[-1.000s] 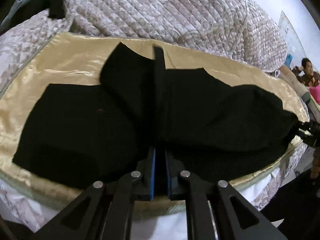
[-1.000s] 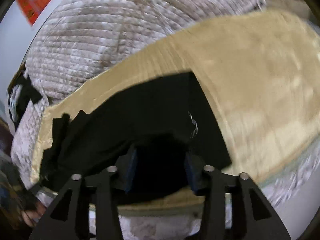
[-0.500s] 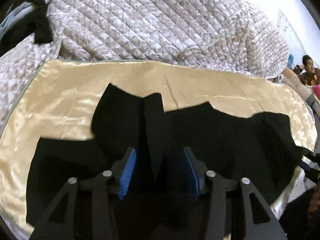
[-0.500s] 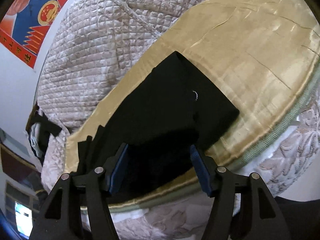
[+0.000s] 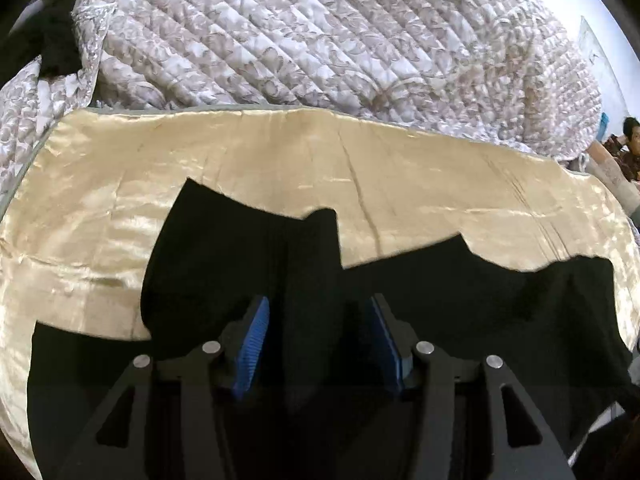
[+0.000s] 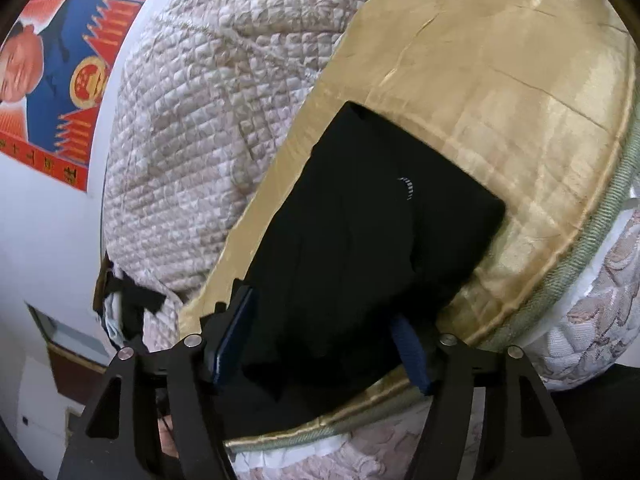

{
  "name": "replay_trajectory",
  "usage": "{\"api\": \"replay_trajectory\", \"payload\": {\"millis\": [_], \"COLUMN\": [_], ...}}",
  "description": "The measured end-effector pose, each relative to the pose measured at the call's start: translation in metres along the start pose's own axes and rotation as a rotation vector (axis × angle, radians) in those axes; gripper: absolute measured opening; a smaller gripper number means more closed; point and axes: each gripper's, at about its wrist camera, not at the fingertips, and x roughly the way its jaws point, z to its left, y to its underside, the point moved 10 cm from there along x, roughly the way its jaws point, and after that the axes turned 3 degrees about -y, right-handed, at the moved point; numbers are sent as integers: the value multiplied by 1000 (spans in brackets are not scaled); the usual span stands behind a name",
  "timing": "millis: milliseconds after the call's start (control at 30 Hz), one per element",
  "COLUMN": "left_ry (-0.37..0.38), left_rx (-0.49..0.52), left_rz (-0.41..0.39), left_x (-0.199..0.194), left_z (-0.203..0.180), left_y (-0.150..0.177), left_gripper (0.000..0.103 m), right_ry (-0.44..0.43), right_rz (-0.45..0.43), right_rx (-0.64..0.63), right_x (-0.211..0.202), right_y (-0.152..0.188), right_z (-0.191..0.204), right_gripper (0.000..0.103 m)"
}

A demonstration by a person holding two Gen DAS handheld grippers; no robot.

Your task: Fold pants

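Note:
The black pants (image 5: 440, 300) lie spread on a gold satin sheet (image 5: 100, 208) on a bed, with a folded flap (image 5: 224, 256) rising toward the far side. My left gripper (image 5: 318, 340) is open just above the pants, blue pads apart, holding nothing. In the right wrist view the pants (image 6: 360, 240) show a squared end near the bed's edge with a small striped loop (image 6: 408, 188). My right gripper (image 6: 324, 344) is open over the near part of the pants, empty.
A quilted patterned bedspread (image 5: 320, 40) is heaped behind the sheet. The bed's green piped edge (image 6: 580, 268) drops to a frilled skirt. A red and blue poster (image 6: 52, 60) hangs on the white wall. A person (image 5: 628, 148) sits at far right.
My left gripper has let go of the pants, opened and moved forward over them. My right gripper has stayed open and swung back and up from the pants' end.

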Motion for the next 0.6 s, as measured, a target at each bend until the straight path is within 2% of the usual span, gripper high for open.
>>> {"api": "replay_trajectory", "payload": {"millis": [67,167,233,267,300,367,400,433,567,600], "left_ry": [22,95,127,157,190,237,238,230,167,172], "left_rx": [-18,-58,-85,-106,-127,-153,-149,-146,-173,-190], "left_rz": [3,23,38,42,45,41,30,12,-2,9], "left_x": [3,7,7,6,3,-2,-6,-9,-12,-9], "left_z": [0,-3,-4,-5,-6,-6,-5,-1,23,26], "left_y": [-6,-10,-10,-10,-9,-7,-6,-5,-4,-4], "left_gripper": [54,52,45,42,42,42,42,42,42,42], "right_ry": [12,29,58,76,85,136,149,154,161,162], "right_rz": [-1,-3,-6,0,7,15,17,16,21,24], "right_rx": [8,7,-16,-24,-30,-54,-56,-48,-53,-55], "right_x": [3,9,14,18,21,26,26,26,23,23], "right_y": [-2,-9,-12,-12,-12,-11,-10,-10,-7,-6], "right_z": [-5,-4,-3,-2,-2,-7,-11,-14,-21,-21], "right_gripper": [67,67,66,58,44,32,26,24,24,24]}}
